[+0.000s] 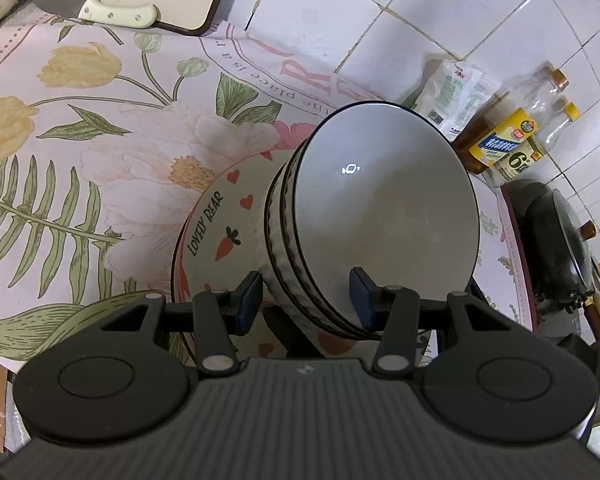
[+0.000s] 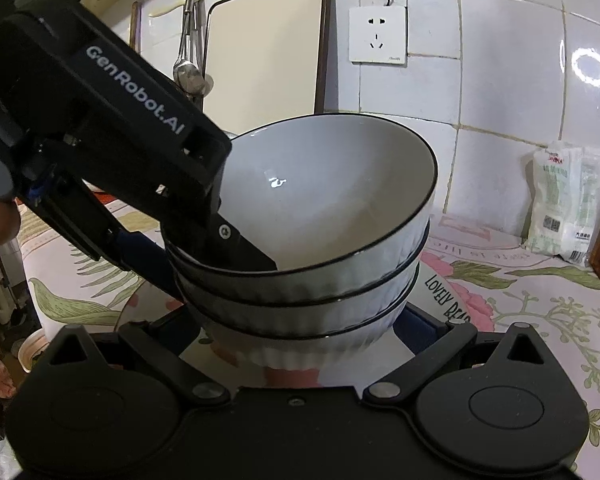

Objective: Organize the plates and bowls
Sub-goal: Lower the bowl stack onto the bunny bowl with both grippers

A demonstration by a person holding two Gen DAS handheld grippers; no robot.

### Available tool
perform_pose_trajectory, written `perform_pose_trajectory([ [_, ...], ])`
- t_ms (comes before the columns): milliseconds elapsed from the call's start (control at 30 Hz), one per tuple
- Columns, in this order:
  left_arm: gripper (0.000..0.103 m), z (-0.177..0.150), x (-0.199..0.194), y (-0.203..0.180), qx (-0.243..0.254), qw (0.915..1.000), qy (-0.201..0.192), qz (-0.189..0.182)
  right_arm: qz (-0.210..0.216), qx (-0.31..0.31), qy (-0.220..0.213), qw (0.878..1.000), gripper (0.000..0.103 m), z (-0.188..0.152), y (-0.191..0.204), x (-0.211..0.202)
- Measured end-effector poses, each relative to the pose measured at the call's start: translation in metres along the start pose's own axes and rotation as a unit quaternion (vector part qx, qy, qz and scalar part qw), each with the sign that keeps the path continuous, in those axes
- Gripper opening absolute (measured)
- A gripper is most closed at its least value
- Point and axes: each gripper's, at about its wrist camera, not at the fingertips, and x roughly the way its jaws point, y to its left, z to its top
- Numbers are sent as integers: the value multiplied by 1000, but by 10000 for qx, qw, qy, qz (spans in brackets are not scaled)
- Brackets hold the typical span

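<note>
Over the printed plate: two grippers carrying a stack of three bowls.

Left gripper stands partly closed, one finger inside the top bowl and one outside, pinching the rims of the stack of bowls; right gripper straddles the lowest bowl's base, its pads hidden, so contact cannot be told. Beneath sits the "Lovely Bear" plate on the floral tablecloth. Judged step: seating the stack on the plate. Keep the stack level and centred, lower both sides together, and release only once the foot rests flat.

left tongs clamp bowl stack rim | stack over "LOVELY BEAR" plate
</note>
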Motion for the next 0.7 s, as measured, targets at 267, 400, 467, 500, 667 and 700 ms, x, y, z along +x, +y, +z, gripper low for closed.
perform_pose_trajectory([
  [267, 45, 3, 1, 4, -138, 9999, 53, 15, -59, 23, 30, 10000, 102, 0, 0, 1],
  [400, 45, 3, -2, -1, -94, 9999, 14, 132, -163, 174, 179, 9996, 102, 0, -2, -2],
  [467, 48, 3, -9, -8, 109, 9996, -72, 261, -230, 273, 204, 9992, 102, 0, -2, -9],
  [500, 50, 3, -13, -12, 298, 9990, -128, 324, -222, 354, 200, 9989, 102, -1, -4, -15],
  [667, 54, 2, -41, -24, 710, 9951, -378, 573, -251, 477, 260, 9982, 102, 7, -14, -43],
  [700, 55, 2, -49, -26, 705, 9949, -441, 580, -315, 487, 256, 9980, 102, 9, -15, -48],
])
